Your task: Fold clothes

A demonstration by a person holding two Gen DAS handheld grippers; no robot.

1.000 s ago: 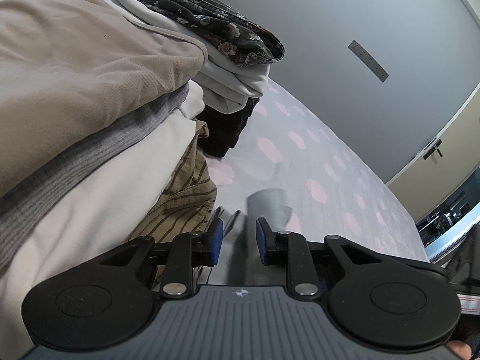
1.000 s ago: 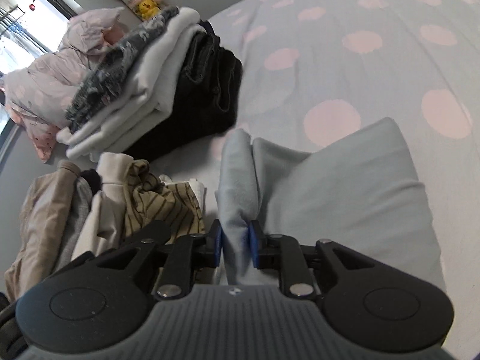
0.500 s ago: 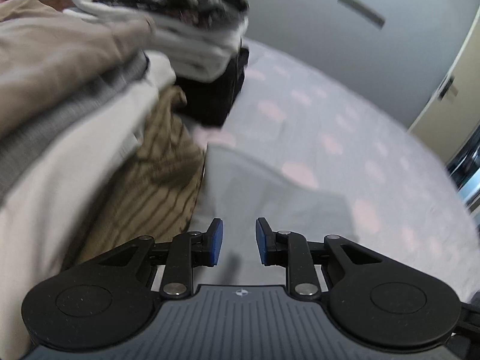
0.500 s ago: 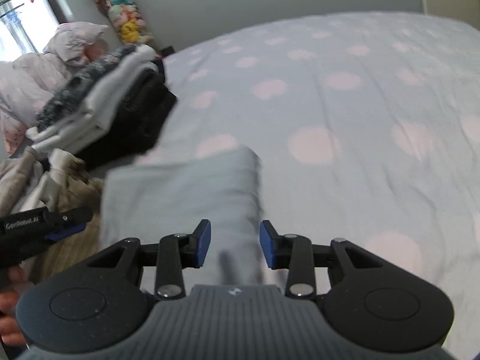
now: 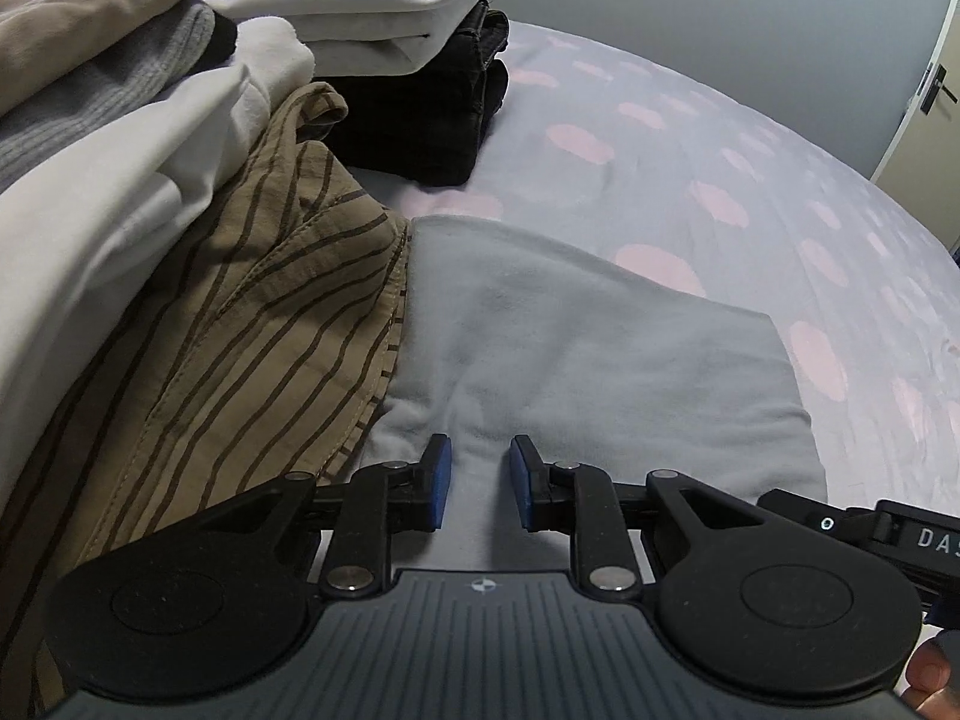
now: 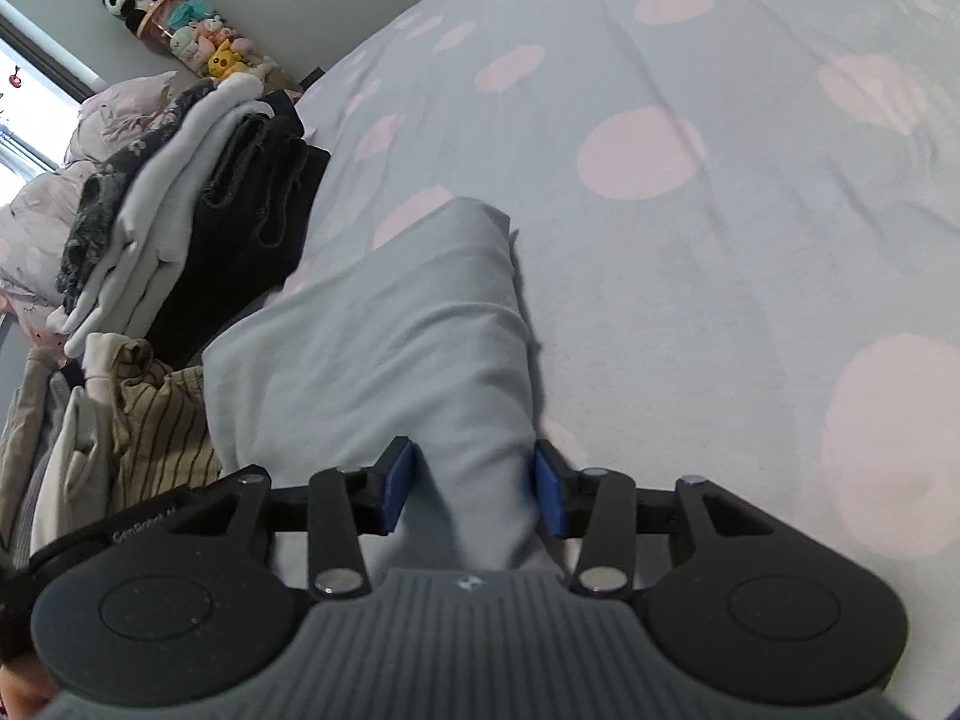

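A folded pale blue-grey garment lies flat on the polka-dot bed; it also shows in the right wrist view. My left gripper hovers over its near edge, jaws a little apart, holding nothing. My right gripper is open wide over the garment's near right edge, empty. A brown striped shirt lies right beside the garment on its left, under a pile of white, grey and beige clothes.
A stack of folded clothes, black below white, stands behind the garment; it shows at the left in the right wrist view. The lilac sheet with pink dots spreads right. Plush toys and a pillow sit by the far wall.
The right gripper let go of the garment's folded edge and opened wide. The garment now lies flat and folded. Both grippers pulled back and up; the left stays slightly open.
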